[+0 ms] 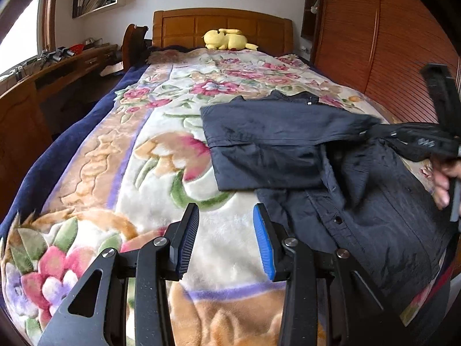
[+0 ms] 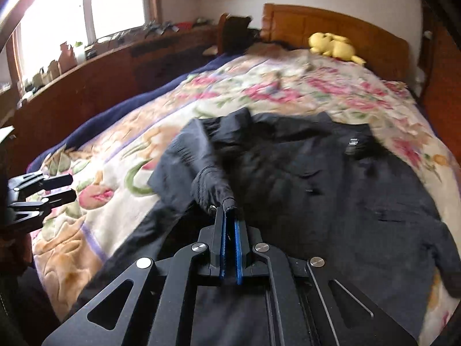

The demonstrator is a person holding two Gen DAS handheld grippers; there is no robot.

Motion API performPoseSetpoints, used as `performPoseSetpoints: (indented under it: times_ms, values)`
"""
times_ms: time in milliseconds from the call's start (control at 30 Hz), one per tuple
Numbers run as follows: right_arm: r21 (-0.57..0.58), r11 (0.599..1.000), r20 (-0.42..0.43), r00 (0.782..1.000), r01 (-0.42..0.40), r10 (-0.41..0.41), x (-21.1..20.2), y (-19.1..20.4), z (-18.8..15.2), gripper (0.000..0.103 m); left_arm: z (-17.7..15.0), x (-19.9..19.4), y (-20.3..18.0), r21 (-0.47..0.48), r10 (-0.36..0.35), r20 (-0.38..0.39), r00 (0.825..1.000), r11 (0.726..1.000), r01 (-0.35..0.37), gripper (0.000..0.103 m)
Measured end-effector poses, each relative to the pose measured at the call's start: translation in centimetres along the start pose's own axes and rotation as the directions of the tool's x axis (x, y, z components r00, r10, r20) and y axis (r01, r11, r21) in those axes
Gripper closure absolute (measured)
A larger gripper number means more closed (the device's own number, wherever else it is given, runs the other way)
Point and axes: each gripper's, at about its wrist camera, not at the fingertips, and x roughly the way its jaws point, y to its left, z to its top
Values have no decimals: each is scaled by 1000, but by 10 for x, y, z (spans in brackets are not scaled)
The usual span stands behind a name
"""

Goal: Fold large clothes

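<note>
Dark shirt (image 2: 331,196) sleeve (cuff end) between right gripper (image 2: 229,210) fingers (image 2: 219,230).

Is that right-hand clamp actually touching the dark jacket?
Touching. The right wrist view shows the right gripper shut on the cuff of the jacket's sleeve, cloth pinched between its blue pads.

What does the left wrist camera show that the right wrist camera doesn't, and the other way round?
Only the left wrist view shows the wooden wardrobe beside the bed, the bare fingers holding the right hand-held gripper, and the jacket's front snap buttons.

Only the right wrist view shows the bright window and the right pads shut on the dark sleeve cuff.

Both show the dark jacket on the floral blanket, the yellow plush toy, the headboard, and the empty left hand-held gripper.
</note>
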Motion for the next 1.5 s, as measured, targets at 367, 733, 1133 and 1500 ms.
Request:
performPoseSetpoints:
  times_ms: [367, 733, 1133, 1500]
  values:
    - [108, 984, 57, 988, 140, -147, -99, -53, -55, 99, 11, 2, -26, 25, -49, 37, 998, 999, 48, 63]
    - [204, 909, -91, 931, 364, -352, -90, -93, -102, 98, 22, 12, -58, 60, -92, 47, 995, 994, 89, 63]
    - [142, 944, -86, 954, 298, -288, -69, -70, -118, 52, 28, 20, -101, 108, -145, 37, 989, 984, 140, 63]
    - [128, 967, -80, 974, 219, -210, -59, -99, -143, 52, 40, 41, -149, 176, -177, -30, 984, 968, 179, 63]
